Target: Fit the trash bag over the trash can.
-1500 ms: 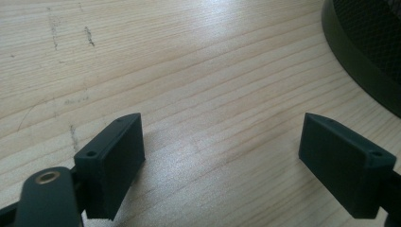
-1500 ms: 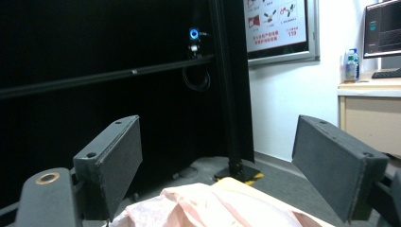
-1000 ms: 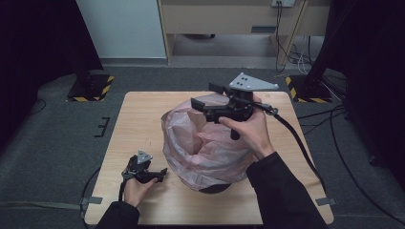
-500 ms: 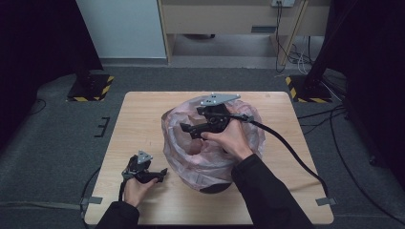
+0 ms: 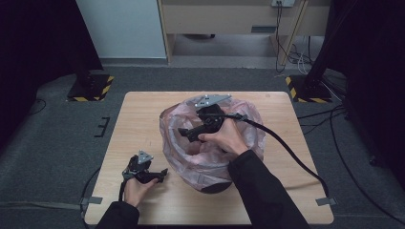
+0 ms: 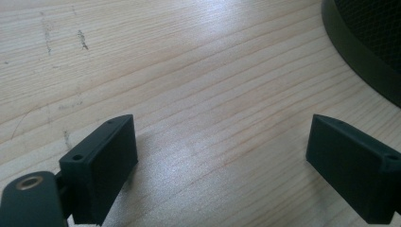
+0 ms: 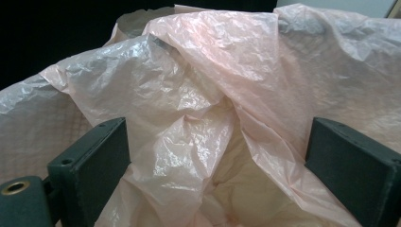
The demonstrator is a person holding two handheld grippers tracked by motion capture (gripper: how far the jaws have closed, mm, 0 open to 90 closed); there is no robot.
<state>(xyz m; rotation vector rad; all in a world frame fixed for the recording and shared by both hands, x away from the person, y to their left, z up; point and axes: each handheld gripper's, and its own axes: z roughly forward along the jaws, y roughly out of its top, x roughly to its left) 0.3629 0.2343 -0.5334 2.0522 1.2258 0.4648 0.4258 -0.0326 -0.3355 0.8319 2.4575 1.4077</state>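
A thin pink plastic bag [image 5: 250, 128] lines a black mesh bin [image 5: 216, 186] at the middle of the wooden table [image 5: 143, 119]. My right gripper [image 5: 184, 133] sits low in the bag's mouth and points to the left. Its jaws have just been opening and stand wide; in the right gripper view [image 7: 217, 165] a crumpled fold of the bag [image 7: 198, 94] lies between them with neither pad pressing on it. My left gripper [image 5: 161, 173] rests near the table's front left, open over bare wood [image 6: 222, 165], with the bin's dark rim [image 6: 359, 52] just beyond its right jaw.
A thick black cable [image 5: 286, 152] runs from the right gripper across the table's right half and off its edge. Two stand bases with yellow-black stripes [image 5: 90, 88] [image 5: 305, 88] sit on the grey floor behind the table. A wooden cabinet [image 5: 229, 19] stands farther back.
The right gripper has come down and to the left, from above the bag's far right rim into its mouth. The left gripper has stayed where it was.
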